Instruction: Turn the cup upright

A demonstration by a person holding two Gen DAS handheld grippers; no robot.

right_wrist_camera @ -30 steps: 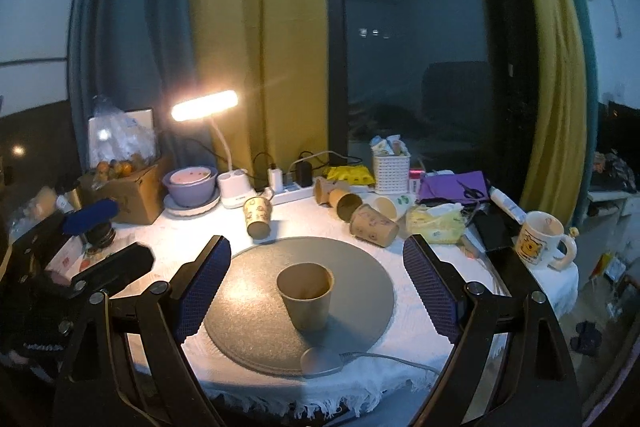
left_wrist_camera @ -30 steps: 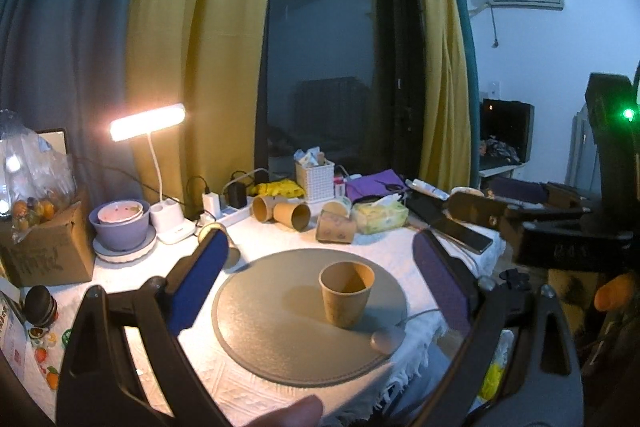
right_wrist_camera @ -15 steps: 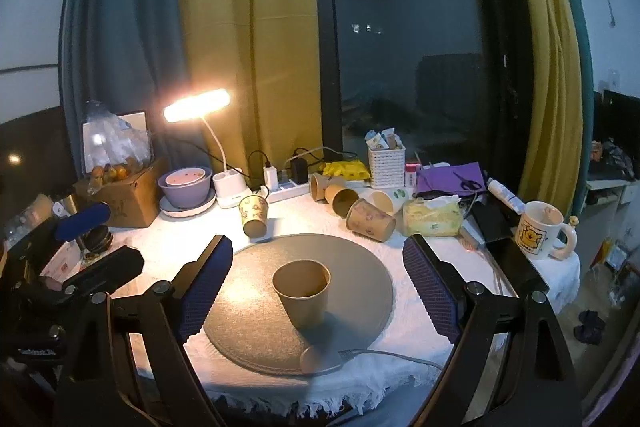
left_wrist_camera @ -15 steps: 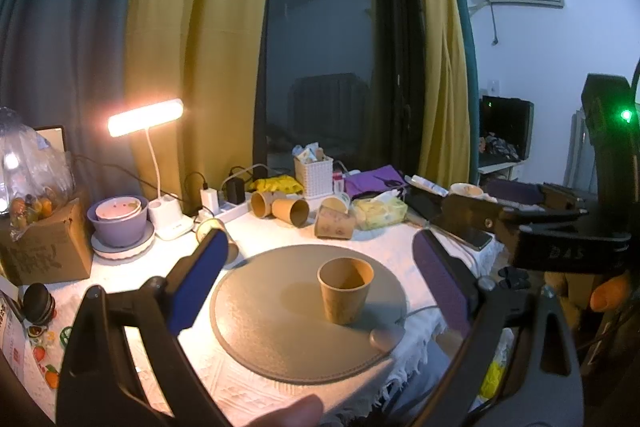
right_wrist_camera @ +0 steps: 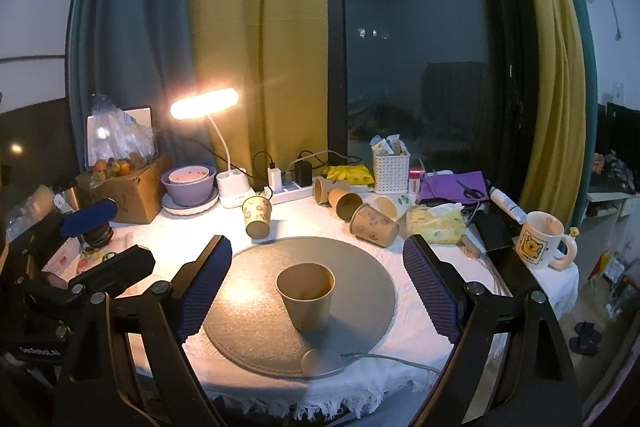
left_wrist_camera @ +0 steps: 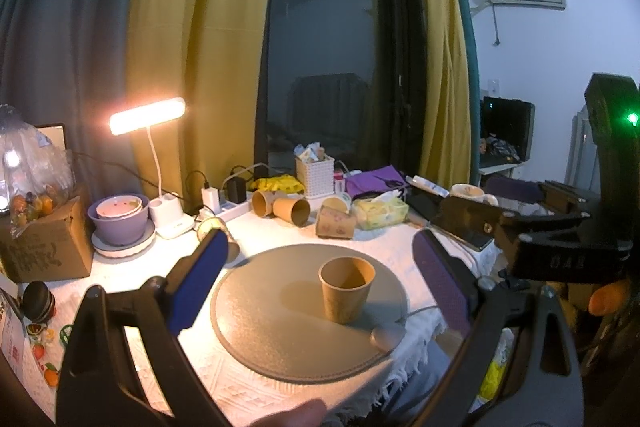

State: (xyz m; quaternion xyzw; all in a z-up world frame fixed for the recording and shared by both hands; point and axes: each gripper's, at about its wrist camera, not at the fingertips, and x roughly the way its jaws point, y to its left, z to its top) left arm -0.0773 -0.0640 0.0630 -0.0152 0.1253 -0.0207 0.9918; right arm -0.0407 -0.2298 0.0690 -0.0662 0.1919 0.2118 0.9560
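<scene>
On the round grey mat (right_wrist_camera: 248, 311) the brown paper cup (right_wrist_camera: 306, 301) stands upright, so your left gripper (left_wrist_camera: 320, 271) and right gripper (right_wrist_camera: 318, 271) hover spread, empty (task looks complete).

Your left claw (left_wrist_camera: 320, 279) gapes wide; the cup (left_wrist_camera: 346, 294) stands upright on the round mat (left_wrist_camera: 260, 327) between its fingers.

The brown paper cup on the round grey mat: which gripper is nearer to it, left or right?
Right, though only slightly. The right gripper faces the paper cup head-on, framed between its open fingers. The left gripper stands back to the cup's left, also open.
</scene>
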